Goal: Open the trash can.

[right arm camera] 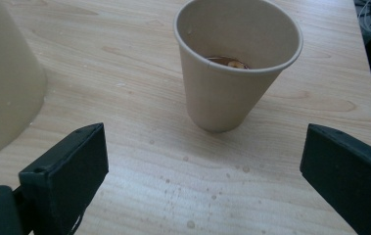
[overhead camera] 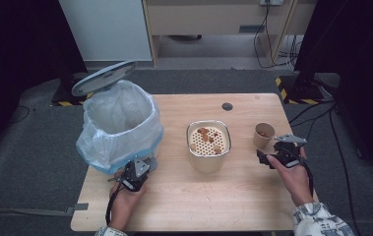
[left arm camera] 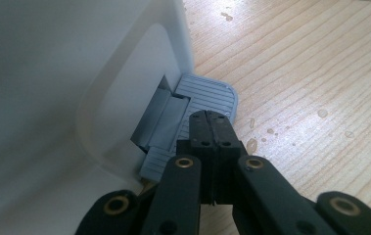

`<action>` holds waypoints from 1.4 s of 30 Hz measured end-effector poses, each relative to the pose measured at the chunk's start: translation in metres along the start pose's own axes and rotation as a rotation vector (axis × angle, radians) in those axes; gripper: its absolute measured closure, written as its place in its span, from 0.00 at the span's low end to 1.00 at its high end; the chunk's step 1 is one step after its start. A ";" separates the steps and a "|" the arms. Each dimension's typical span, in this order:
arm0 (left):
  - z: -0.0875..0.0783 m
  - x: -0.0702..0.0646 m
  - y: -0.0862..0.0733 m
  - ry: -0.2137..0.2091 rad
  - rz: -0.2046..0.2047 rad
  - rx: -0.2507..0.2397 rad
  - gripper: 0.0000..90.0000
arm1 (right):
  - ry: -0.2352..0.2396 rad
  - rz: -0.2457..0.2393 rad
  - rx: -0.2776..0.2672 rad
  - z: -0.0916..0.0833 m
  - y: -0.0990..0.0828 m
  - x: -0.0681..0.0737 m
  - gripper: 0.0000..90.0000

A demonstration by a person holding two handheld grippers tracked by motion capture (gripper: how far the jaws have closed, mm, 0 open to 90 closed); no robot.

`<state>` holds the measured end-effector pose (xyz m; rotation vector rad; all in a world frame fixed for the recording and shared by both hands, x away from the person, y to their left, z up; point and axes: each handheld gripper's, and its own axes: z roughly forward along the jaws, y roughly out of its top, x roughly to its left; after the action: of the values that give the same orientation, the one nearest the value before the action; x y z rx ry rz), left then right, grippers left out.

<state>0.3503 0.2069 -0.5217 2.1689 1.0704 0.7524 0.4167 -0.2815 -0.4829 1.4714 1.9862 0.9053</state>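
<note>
A white pedal bin (overhead camera: pixel 120 125) lined with a clear bag stands at the table's left, its grey lid (overhead camera: pixel 104 77) raised. My left gripper (overhead camera: pixel 136 173) is shut, its joined tips (left arm camera: pixel 211 128) resting on the bin's grey ribbed pedal (left arm camera: pixel 207 95). Right of centre sits a beige tub (overhead camera: pixel 208 146) with a perforated insert holding brown food pieces. A small paper cup (overhead camera: pixel 264 135) with brown bits inside stands near the right edge. My right gripper (overhead camera: pixel 268 156) is open just in front of the paper cup (right arm camera: pixel 237 63), jaws wide, nothing between them.
The wooden table (overhead camera: pixel 189 196) has water droplets (right arm camera: pixel 212 191) scattered near the cup and by the pedal. A dark round grommet (overhead camera: pixel 227 106) sits at the far edge. Cables and dark equipment stand on the floor beyond the right side.
</note>
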 end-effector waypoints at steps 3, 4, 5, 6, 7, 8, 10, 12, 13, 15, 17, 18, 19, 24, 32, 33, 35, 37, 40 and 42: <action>0.000 0.000 0.000 0.002 0.004 0.001 0.99 | 0.005 0.016 -0.012 0.007 0.003 -0.002 0.05; 0.000 0.000 0.000 0.002 0.001 0.001 0.99 | 0.011 0.020 -0.012 0.010 0.004 -0.003 0.04; 0.000 0.000 0.000 0.002 0.002 0.000 0.99 | 0.010 0.021 -0.010 0.014 0.005 -0.004 0.04; 0.000 0.000 0.000 0.003 0.003 0.001 0.99 | 0.003 0.019 -0.007 0.017 0.006 -0.006 0.04; 0.000 0.000 0.000 0.003 0.003 0.001 0.99 | -0.002 0.027 -0.008 0.021 0.007 -0.007 0.05; 0.000 0.000 0.000 0.003 0.003 0.001 0.99 | -0.002 0.027 -0.008 0.021 0.007 -0.007 0.05; 0.000 0.000 0.000 0.002 0.003 0.000 0.99 | -0.010 0.040 -0.019 0.029 0.011 -0.011 0.05; 0.000 0.000 0.000 0.002 0.002 0.000 0.99 | -0.008 0.058 -0.030 0.034 0.012 -0.013 0.07; 0.000 0.000 0.000 0.002 0.002 0.000 0.99 | -0.004 0.067 -0.023 0.036 0.012 -0.015 0.07; 0.000 0.000 0.000 0.003 0.002 0.001 0.99 | -0.007 0.062 -0.024 0.039 0.013 -0.016 0.07; 0.000 -0.001 0.000 0.003 0.003 0.000 0.99 | -0.006 0.073 -0.031 0.045 0.015 -0.016 0.07; 0.000 -0.001 0.000 0.003 0.003 0.000 0.99 | -0.006 0.073 -0.031 0.045 0.015 -0.016 0.07; 0.000 0.000 0.000 0.003 0.001 0.000 0.99 | -0.009 0.078 -0.031 0.050 0.018 -0.015 0.07; 0.000 -0.001 0.000 0.006 0.001 -0.001 0.99 | -0.029 0.080 -0.029 0.057 0.021 -0.016 0.09; 0.000 -0.001 0.000 0.006 -0.001 0.000 0.99 | -0.026 0.087 -0.049 0.068 0.018 -0.018 0.16; 0.000 -0.001 0.000 0.008 0.003 0.000 0.99 | -0.010 0.099 -0.059 0.071 0.018 -0.018 0.17; 0.000 -0.001 0.000 0.007 0.002 -0.001 0.99 | -0.011 0.096 -0.066 0.071 0.018 -0.019 0.18; 0.000 -0.001 0.000 0.007 0.000 -0.001 0.99 | -0.013 0.100 -0.086 0.072 0.019 -0.019 0.20; 0.000 -0.001 0.000 0.007 0.001 -0.001 0.99 | -0.012 0.100 -0.099 0.074 0.019 -0.020 0.23; 0.000 -0.001 0.000 0.009 0.003 -0.001 0.99 | -0.018 0.090 -0.112 0.073 0.019 -0.020 0.29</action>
<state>0.3496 0.2056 -0.5221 2.1683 1.0712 0.7645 0.4878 -0.2809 -0.5158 1.5107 1.8381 1.0209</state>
